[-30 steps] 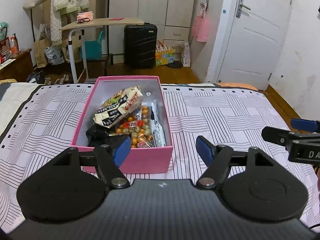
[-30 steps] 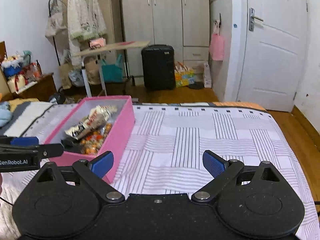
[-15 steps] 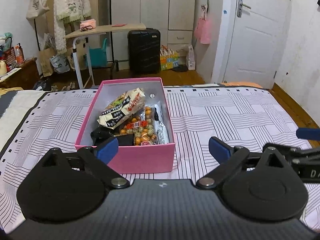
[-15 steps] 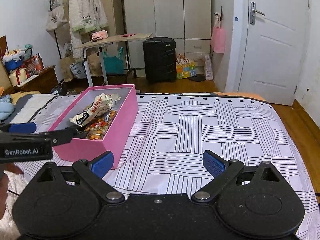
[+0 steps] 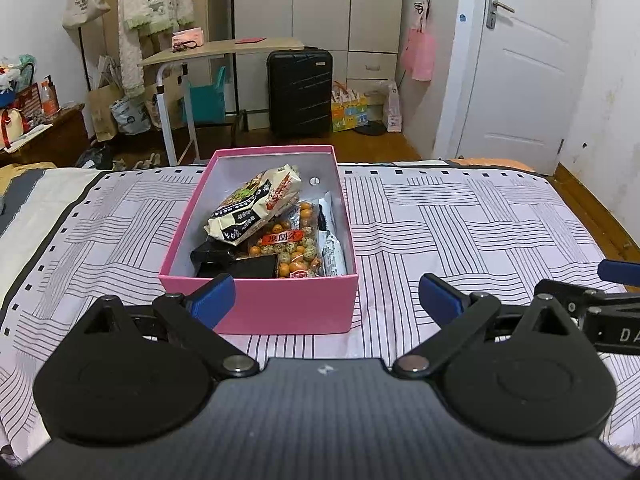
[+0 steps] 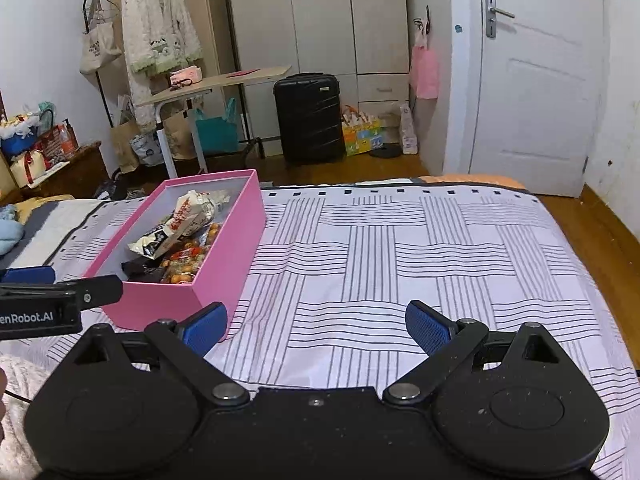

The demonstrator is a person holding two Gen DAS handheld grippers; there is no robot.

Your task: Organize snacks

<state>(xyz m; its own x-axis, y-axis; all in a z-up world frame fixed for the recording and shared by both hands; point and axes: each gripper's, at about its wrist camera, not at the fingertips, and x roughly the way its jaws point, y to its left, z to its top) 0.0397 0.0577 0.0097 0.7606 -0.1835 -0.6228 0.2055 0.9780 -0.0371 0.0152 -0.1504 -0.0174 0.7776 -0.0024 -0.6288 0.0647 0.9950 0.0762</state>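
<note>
From your left wrist view, your left tongs (image 5: 326, 298) stand spread wide with nothing between the blue pads, just in front of the pink box (image 5: 260, 312) on the striped bedsheet (image 5: 460, 216). Inside the box lie a white snack bag (image 5: 256, 210), a clear pack of coated peanuts (image 5: 294, 246) and a black packet (image 5: 236, 266).

From your right wrist view, your right tongs (image 6: 316, 326) are likewise spread and empty above bare sheet (image 6: 400, 248), with the box (image 6: 224, 272) off to their left, the snacks (image 6: 180, 232) inside it.
</note>
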